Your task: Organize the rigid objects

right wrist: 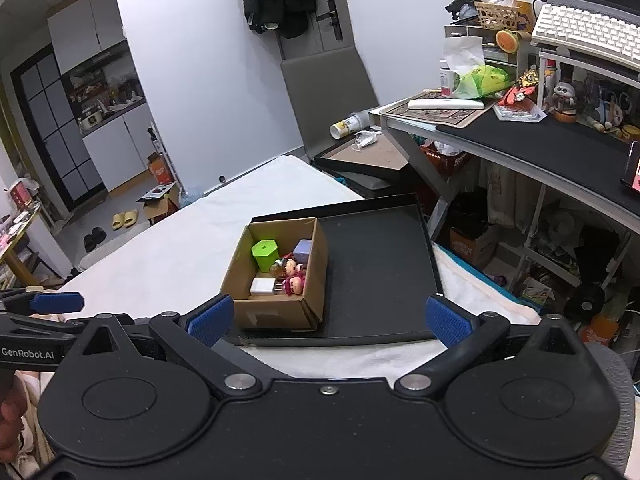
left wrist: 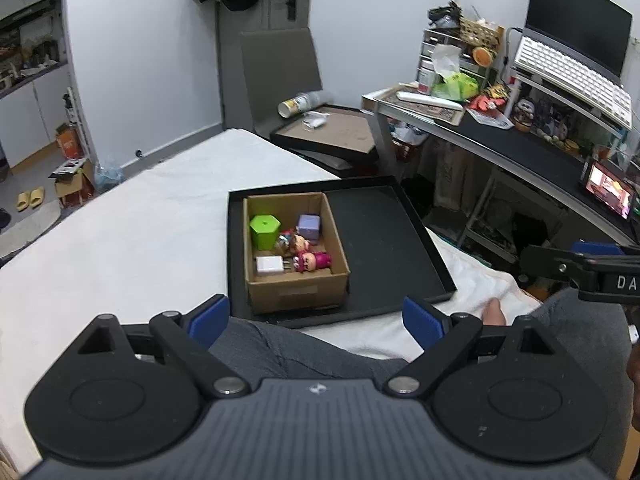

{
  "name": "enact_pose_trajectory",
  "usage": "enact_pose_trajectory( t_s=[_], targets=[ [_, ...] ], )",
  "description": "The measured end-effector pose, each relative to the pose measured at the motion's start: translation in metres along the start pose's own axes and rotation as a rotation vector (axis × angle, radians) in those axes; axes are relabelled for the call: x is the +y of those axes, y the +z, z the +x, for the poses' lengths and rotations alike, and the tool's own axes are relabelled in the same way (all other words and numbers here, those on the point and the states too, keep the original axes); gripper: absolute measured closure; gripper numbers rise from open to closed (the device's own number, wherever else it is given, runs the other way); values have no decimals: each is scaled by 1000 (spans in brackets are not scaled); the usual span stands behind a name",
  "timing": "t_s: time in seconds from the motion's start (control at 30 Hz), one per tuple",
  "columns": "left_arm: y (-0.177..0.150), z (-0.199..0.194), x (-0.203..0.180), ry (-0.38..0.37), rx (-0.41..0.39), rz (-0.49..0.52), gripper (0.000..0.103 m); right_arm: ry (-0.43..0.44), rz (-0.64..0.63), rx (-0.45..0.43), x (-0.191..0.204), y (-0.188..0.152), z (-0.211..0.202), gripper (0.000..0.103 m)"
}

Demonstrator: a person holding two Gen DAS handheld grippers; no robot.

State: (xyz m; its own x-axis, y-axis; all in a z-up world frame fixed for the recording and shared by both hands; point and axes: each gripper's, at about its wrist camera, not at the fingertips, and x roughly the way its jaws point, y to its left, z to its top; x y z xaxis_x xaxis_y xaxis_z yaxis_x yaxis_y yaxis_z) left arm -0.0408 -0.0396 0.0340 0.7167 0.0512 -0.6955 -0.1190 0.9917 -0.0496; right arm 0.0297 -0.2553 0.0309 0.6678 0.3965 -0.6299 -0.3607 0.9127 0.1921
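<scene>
A cardboard box stands in the left half of a black tray on a white-covered bed. Inside it lie a green hexagonal block, a lilac cube, a white charger plug and two small pink dolls. My left gripper hangs open in front of the tray, nothing between its blue pads. My right gripper is open too, just short of the tray's near edge. Each gripper shows at the edge of the other's view.
A cluttered desk with keyboard and laptop runs along the right. A grey chair and a second tray stand behind the bed. My grey-trousered legs lie below the grippers.
</scene>
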Motion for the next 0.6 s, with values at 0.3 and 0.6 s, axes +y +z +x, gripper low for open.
enact_pose_trajectory(
  t_s=[0.3,0.6],
  targets=[
    [1,0,5,5,8,-13,10,-45,11,-3,-5,0,1,0],
    [1,-1,9,11,5,-26,10,-64,17,-3,-8,0,4,0]
  ],
)
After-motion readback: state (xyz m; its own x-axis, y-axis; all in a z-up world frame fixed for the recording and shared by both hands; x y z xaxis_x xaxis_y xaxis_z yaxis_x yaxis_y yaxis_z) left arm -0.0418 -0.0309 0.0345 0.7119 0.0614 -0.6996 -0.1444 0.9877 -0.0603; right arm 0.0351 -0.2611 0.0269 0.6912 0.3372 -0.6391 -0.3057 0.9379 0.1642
